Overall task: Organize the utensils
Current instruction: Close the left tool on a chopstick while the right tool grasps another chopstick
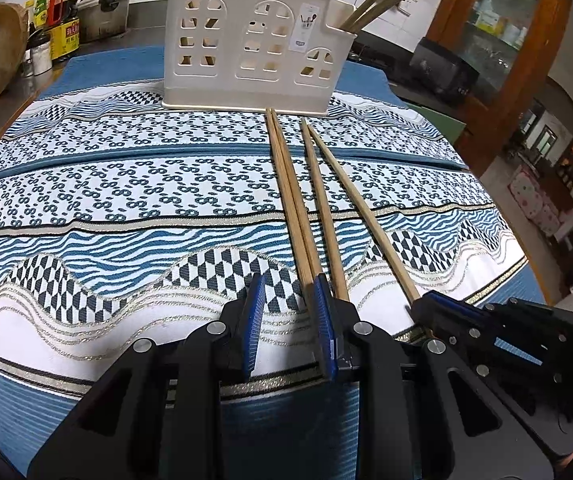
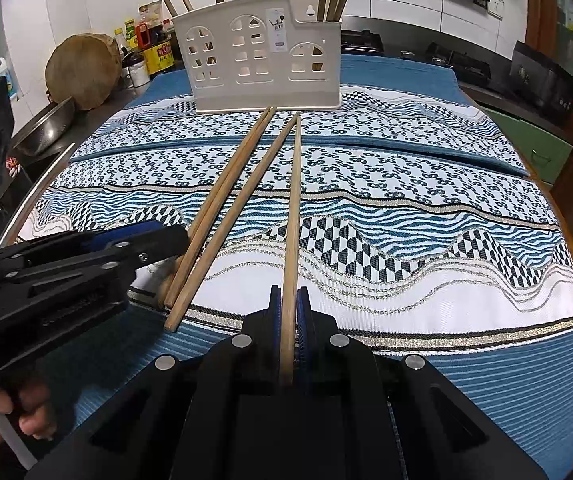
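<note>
Three loose wooden chopsticks lie on the patterned cloth, pointing at a cream utensil holder [image 1: 246,44] [image 2: 262,52] with arched cut-outs and more chopsticks standing in it. Two of them form a touching pair [image 1: 290,200] [image 2: 222,184], and the third [image 1: 324,208] [image 2: 238,208] lies just right of them. My right gripper [image 2: 289,300] [image 1: 420,306] is shut on the near end of a fourth chopstick [image 2: 292,208] [image 1: 366,216]. My left gripper [image 1: 288,316] [image 2: 178,236] is open and low over the cloth. Nothing is between its pads, and its right finger is at the pair's near end.
The blue and white cloth [image 1: 126,184] covers a round table. Beyond it on the left are a round wooden chopping block [image 2: 82,72], sauce bottles [image 2: 146,36] and a metal bowl [image 2: 46,124]. A stove [image 2: 446,60] stands behind. A person's hand [image 2: 6,412] holds the left gripper.
</note>
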A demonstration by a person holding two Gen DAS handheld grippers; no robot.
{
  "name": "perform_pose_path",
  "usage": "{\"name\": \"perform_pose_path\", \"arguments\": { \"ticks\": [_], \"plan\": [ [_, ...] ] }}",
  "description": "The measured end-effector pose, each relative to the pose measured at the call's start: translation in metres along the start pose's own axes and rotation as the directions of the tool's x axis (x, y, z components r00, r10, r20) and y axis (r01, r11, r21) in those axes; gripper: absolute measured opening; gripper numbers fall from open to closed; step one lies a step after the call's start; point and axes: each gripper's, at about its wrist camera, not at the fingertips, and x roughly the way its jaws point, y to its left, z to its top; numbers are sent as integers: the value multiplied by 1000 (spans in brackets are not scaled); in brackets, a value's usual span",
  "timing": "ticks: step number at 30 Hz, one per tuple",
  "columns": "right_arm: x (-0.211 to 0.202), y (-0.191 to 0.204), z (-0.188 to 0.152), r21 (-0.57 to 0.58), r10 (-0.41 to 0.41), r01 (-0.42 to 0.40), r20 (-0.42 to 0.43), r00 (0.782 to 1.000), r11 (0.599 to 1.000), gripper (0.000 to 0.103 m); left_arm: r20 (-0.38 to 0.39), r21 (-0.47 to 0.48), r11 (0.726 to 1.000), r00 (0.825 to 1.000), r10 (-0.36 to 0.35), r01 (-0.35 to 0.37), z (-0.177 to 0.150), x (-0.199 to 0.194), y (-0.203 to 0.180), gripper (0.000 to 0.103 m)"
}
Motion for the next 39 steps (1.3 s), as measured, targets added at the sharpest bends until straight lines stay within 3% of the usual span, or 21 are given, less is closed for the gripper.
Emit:
{"name": "perform_pose_path", "arguments": {
  "ticks": [10,15,22,28,39],
  "plan": [
    [0,-1,-1,7,9,-9,4,1000,1000,8,8,-37,998,998,55,-55,4,5,-5,25],
    [0,-2,0,10,13,-13,3,1000,1000,8,21,7,994,993,112,-112,4,12,-17,25],
    [-1,-2,2,12,21,-21,1,1000,1000,8,23,-4,992,991,129,-129,5,9,-5,11],
    [0,-2,2,4,18,-18,1,1000,1000,8,22,2,995,995,98,-98,4,8,-4,11],
    [4,-4,3,-10,22,-22,4,1000,1000,8,16,39,991,992,129,-130,7,11,-7,6]
  ]
}}
